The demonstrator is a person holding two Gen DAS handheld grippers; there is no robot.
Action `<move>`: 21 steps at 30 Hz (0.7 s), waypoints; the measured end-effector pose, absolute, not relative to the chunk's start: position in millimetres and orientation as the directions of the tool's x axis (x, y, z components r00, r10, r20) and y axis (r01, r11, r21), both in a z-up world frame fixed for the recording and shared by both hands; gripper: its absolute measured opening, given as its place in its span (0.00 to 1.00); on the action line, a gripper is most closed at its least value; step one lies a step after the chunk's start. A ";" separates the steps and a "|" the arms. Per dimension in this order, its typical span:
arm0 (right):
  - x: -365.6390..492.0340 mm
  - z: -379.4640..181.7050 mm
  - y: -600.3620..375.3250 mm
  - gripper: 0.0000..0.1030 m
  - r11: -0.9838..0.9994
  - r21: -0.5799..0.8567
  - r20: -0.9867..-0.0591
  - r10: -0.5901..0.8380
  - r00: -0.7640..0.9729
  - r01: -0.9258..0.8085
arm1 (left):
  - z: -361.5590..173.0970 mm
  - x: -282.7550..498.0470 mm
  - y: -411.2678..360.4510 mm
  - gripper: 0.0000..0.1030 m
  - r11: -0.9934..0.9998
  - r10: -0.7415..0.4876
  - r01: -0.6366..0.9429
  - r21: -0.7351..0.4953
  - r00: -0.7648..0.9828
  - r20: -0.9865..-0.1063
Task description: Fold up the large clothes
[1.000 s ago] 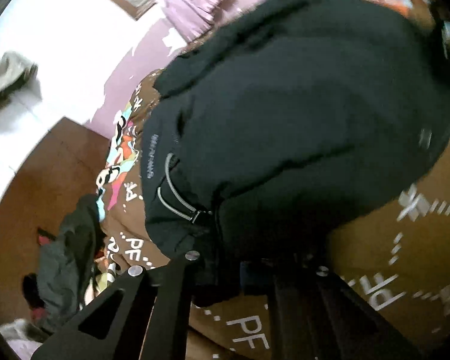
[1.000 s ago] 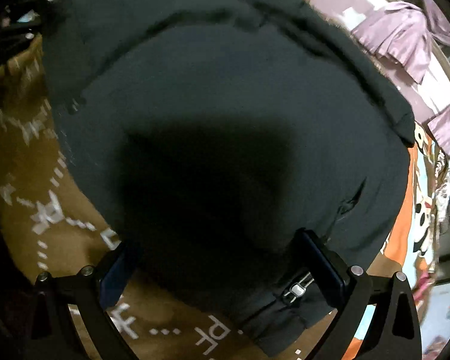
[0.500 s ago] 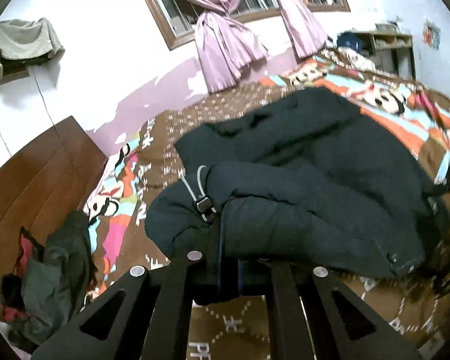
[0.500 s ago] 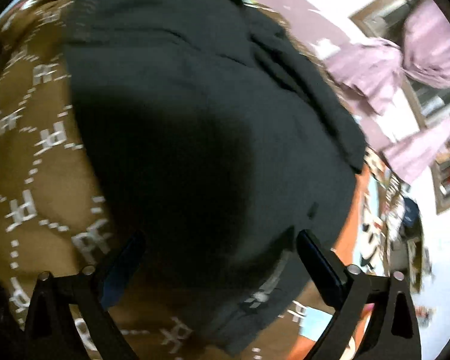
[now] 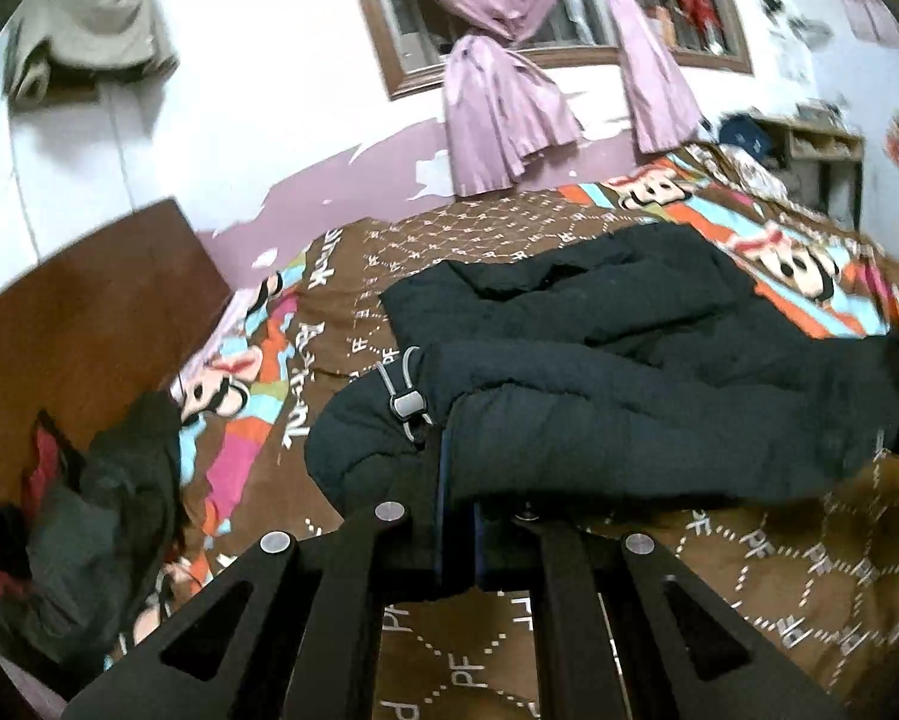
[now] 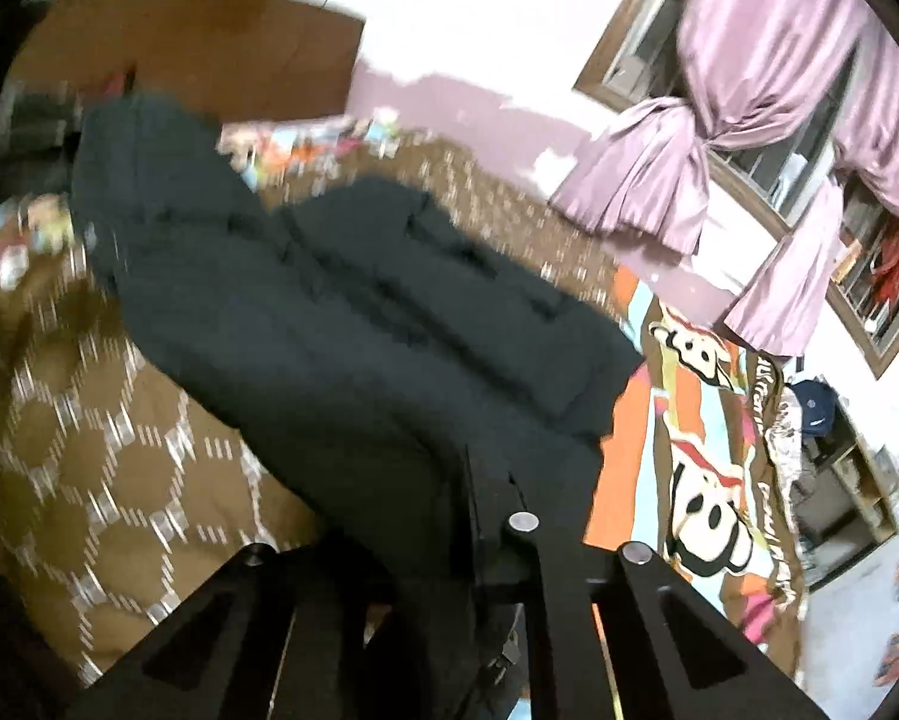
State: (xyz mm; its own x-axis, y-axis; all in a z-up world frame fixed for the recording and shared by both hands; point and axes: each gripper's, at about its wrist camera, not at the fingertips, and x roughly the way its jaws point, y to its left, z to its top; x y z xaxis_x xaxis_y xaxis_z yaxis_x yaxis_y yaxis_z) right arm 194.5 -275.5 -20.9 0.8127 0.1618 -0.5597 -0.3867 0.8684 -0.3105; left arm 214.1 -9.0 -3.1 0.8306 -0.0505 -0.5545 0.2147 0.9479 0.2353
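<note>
My left tool [image 5: 457, 480] and right tool [image 6: 479, 516], the right's jaws just closed, each pinch the dark padded jacket's [image 5: 599, 360] near hem; its length runs toward upper frame.

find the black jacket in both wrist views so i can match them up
Left wrist: the black jacket lies across the picture's middle and right on the bed, its near hem pinched in the left tool.
Right wrist: the black jacket runs from upper left to lower middle, its edge clamped in the right tool.
Shared landmark: the purple curtains at the window, top middle in the left view, upper right in the right view.
</note>
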 end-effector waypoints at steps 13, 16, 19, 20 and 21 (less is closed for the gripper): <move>131.6 69.6 -268.3 0.06 0.816 -0.360 -0.411 0.296 0.862 -0.452 | 69.6 178.0 27.9 0.03 0.967 -0.071 0.181 0.181 0.870 -0.488; 116.8 75.3 -264.4 0.06 0.800 -0.371 -0.418 0.309 0.855 -0.471 | 85.2 159.2 33.8 0.03 0.960 -0.084 0.210 0.188 0.850 -0.520; 117.5 77.3 -262.2 0.06 0.800 -0.385 -0.417 0.293 0.860 -0.459 | 93.2 142.9 33.6 0.03 0.944 -0.091 0.244 0.221 0.838 -0.538; 123.0 77.3 -263.9 0.06 0.808 -0.378 -0.416 0.288 0.863 -0.452 | 95.0 139.4 32.4 0.03 0.940 -0.093 0.252 0.229 0.836 -0.541; 129.6 77.2 -264.8 0.06 0.818 -0.367 -0.415 0.281 0.865 -0.442 | 98.1 137.6 31.0 0.03 0.936 -0.097 0.263 0.236 0.832 -0.546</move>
